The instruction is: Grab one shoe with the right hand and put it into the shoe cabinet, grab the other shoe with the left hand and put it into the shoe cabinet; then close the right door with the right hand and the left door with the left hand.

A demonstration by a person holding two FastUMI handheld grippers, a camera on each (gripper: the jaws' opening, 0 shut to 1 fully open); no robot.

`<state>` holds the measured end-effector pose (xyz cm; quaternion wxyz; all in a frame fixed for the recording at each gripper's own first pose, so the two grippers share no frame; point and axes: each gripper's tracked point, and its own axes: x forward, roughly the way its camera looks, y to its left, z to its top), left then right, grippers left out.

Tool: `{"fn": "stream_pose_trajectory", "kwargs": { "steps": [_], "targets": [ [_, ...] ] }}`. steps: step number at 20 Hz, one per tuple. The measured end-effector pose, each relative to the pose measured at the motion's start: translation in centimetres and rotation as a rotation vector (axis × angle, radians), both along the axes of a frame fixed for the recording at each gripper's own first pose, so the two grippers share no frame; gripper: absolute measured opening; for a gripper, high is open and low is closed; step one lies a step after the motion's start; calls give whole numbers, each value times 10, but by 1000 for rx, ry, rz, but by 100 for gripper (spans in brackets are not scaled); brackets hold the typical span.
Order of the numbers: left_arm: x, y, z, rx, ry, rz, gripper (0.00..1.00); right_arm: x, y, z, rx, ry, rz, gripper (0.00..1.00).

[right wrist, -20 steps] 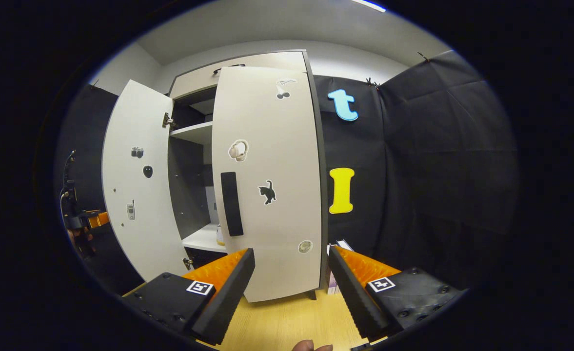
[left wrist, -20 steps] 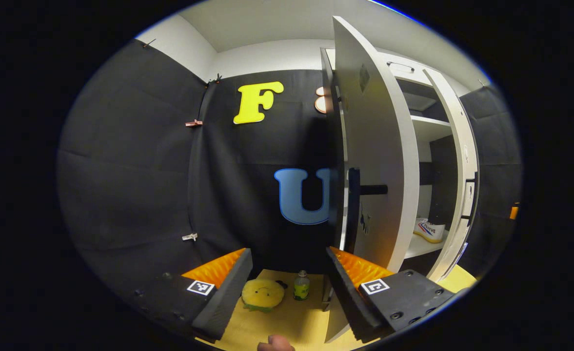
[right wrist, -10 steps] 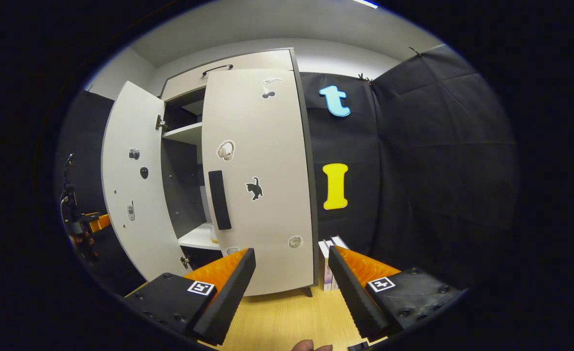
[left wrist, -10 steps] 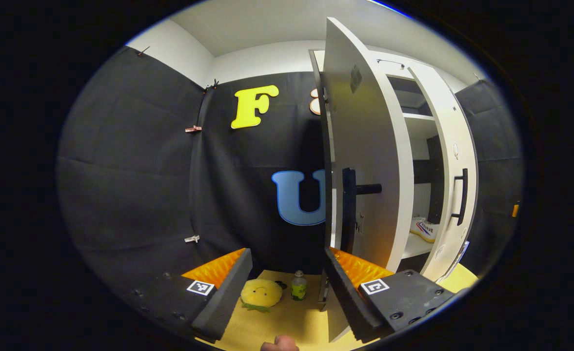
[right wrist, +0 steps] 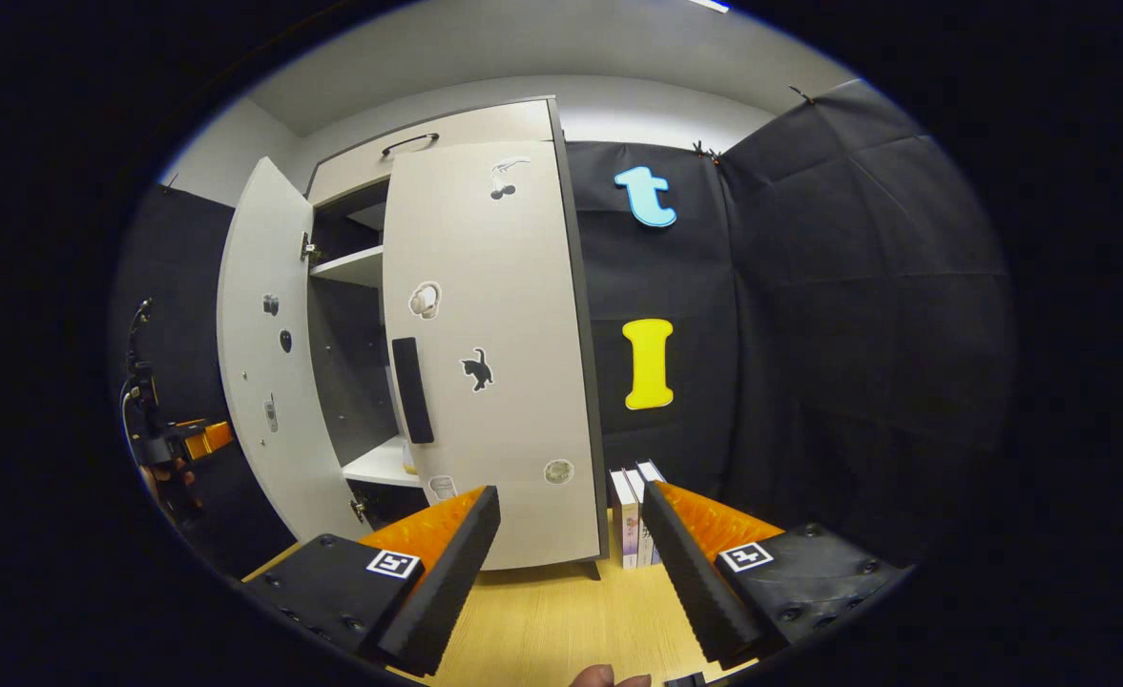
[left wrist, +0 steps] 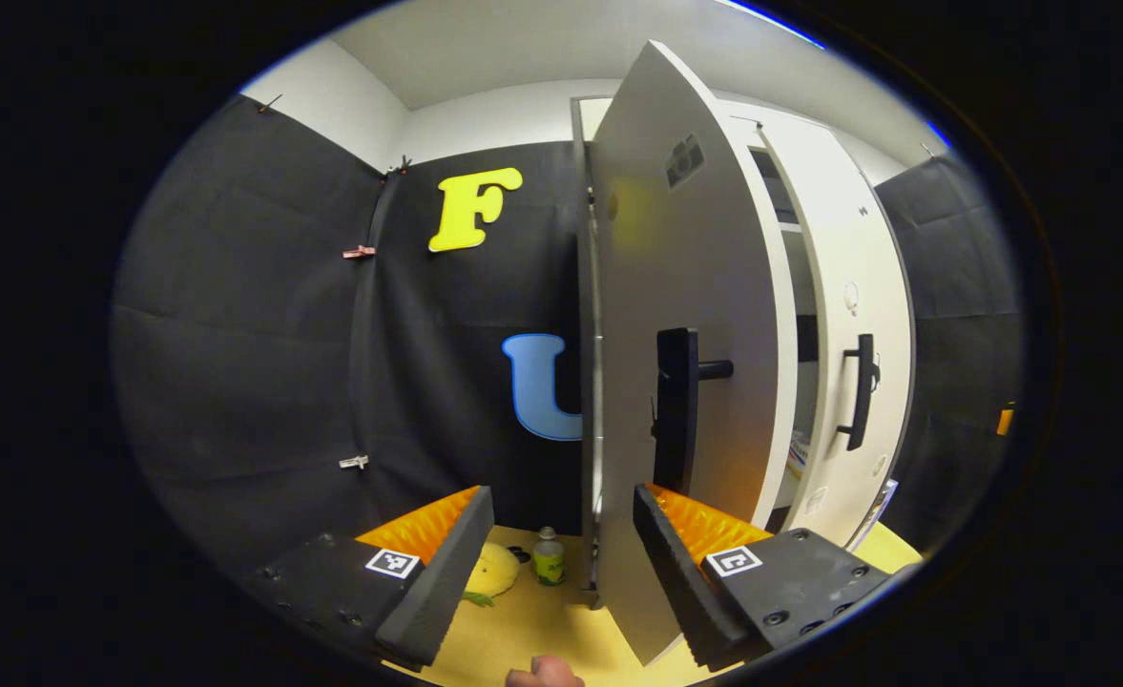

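The white shoe cabinet (right wrist: 447, 124) has its right door (right wrist: 494, 363) swung to against the front. The left door (right wrist: 265, 382) still stands out. My right gripper (right wrist: 571, 494) is open and empty, a short way back from the right door. My left gripper (left wrist: 563, 491) is open too. The left door (left wrist: 704, 286) with its black handle (left wrist: 675, 420) rises just past its right finger (left wrist: 675, 563); contact cannot be told. Through the narrow gap between the doors a sliver of a white shoe (left wrist: 797, 455) lies on a shelf.
A yellow plush toy (left wrist: 496, 570) and a small green bottle (left wrist: 549, 563) sit on the wooden floor (left wrist: 532, 625) left of the cabinet. Several books (right wrist: 630, 515) stand against the wall right of it. A hand holds the far gripper (right wrist: 189, 441) beside the left door.
The right door has swung from ajar to against the cabinet, and my right gripper has drawn back from it. The left door now shows more of its face in the left gripper view.
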<state>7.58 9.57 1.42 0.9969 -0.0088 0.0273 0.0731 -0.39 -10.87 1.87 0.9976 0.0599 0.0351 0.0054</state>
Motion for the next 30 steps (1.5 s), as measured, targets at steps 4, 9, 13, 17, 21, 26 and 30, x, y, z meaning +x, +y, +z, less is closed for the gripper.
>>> {"fn": "stream_pose_trajectory", "kwargs": {
  "steps": [4,9,13,17,21,26,30],
  "targets": [
    [9,-52,6,21,-7,-85,93,-3,-8,-2,-2,5,23,98],
    [7,-107,13,90,-27,-152,99,1,-9,12,-1,-16,50,98],
    [-4,-144,14,39,-30,-193,100,-1,-4,22,-14,-42,73,98],
    [-6,-184,22,-8,-31,-268,97,-2,3,25,-25,-49,93,98],
    [-10,-204,28,15,-49,-300,100,-4,2,30,-39,-65,98,98],
    [-25,-213,38,16,-80,-292,96,-5,4,32,-55,-77,105,98],
    [-31,-217,39,18,-84,-293,97,-4,13,30,-41,-78,121,98]
  ]
}}
